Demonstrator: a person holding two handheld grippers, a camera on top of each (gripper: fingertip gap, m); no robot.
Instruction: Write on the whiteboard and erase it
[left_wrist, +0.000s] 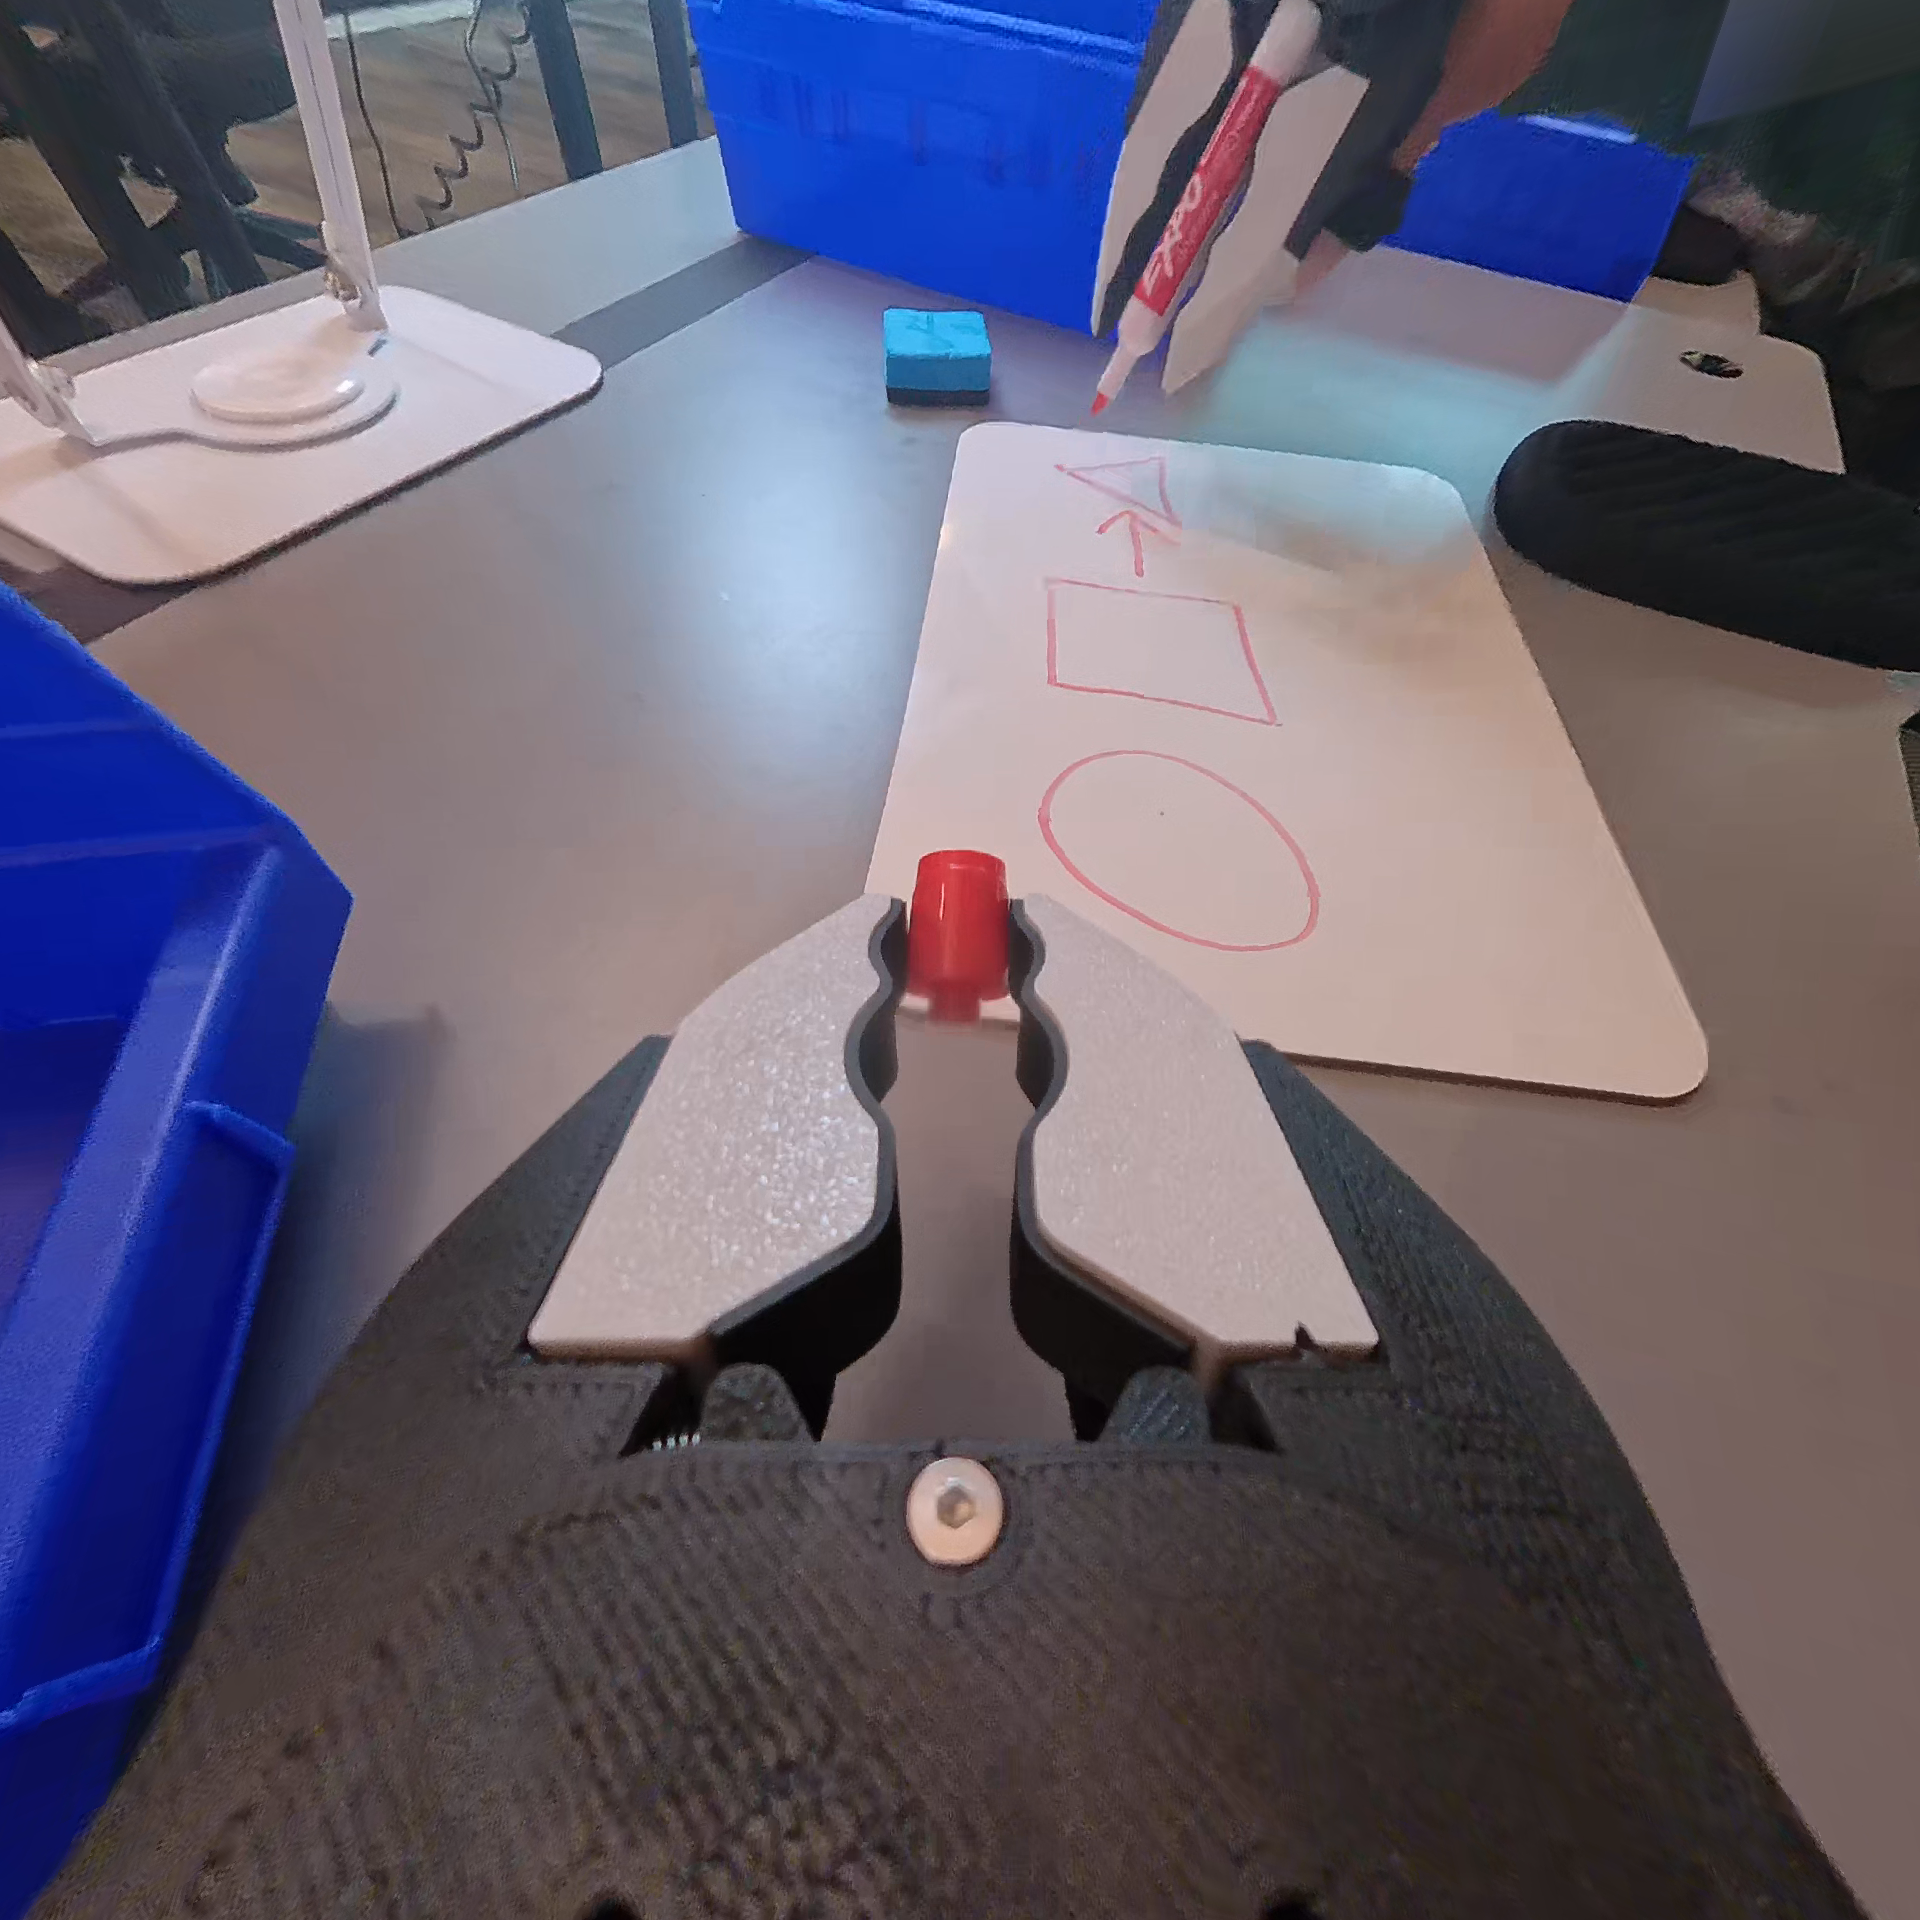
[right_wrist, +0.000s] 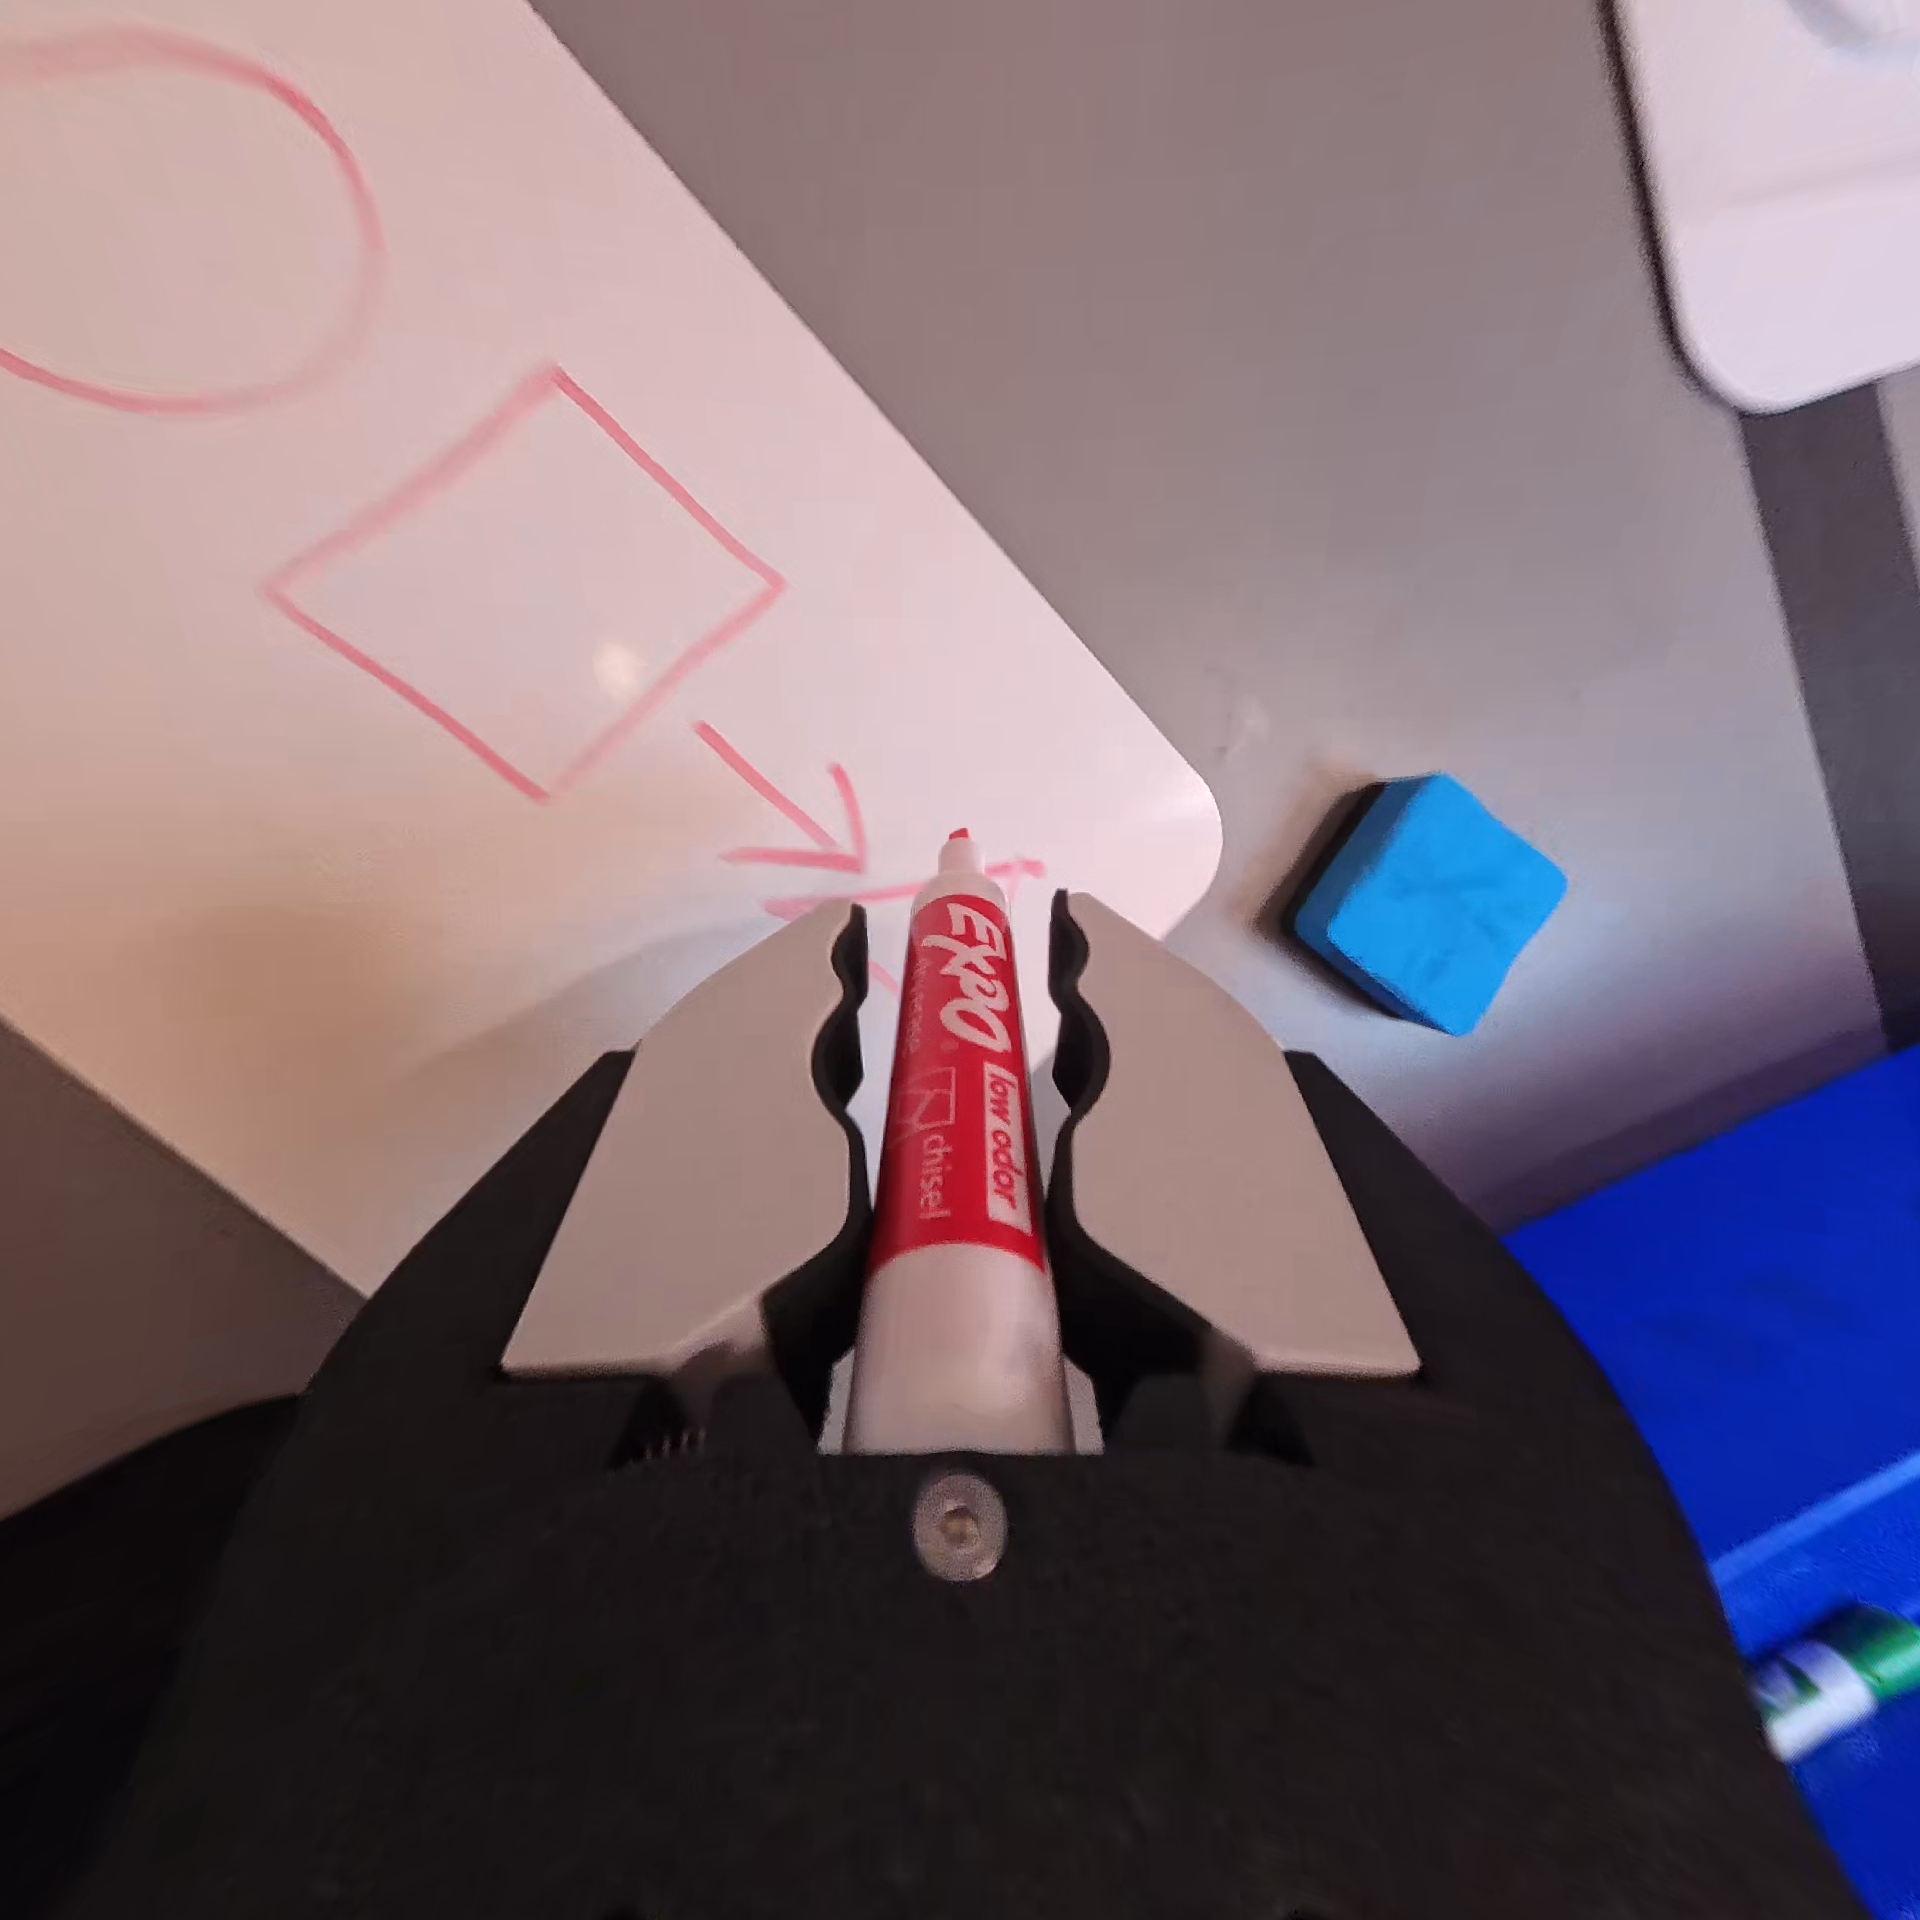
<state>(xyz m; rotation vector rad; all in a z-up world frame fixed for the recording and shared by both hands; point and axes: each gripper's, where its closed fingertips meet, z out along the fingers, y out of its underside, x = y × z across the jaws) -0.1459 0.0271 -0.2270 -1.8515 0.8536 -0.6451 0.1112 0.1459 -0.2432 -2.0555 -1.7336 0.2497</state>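
A white whiteboard (left_wrist: 1403, 790) lies flat on the grey table, bearing a red circle, a square, an arrow and a triangle; it also shows in the right wrist view (right_wrist: 623, 343). My left gripper (left_wrist: 956, 920) is shut on the red marker cap (left_wrist: 956, 925) at the board's near corner. My right gripper (right_wrist: 956, 914) is shut on the red marker (right_wrist: 961, 1101), tip just above the board's far corner; it shows in the left wrist view (left_wrist: 1153, 364) with the marker (left_wrist: 1195, 208). A blue eraser (left_wrist: 933, 353) sits on the table beyond the board, also in the right wrist view (right_wrist: 1429, 904).
A blue bin (left_wrist: 135, 1039) stands at my near left, another blue bin (left_wrist: 914, 145) at the back. A white lamp base (left_wrist: 291, 416) is at far left. A black padded object (left_wrist: 1704, 540) lies right of the board. A bin with a green marker (right_wrist: 1839, 1683) is at right.
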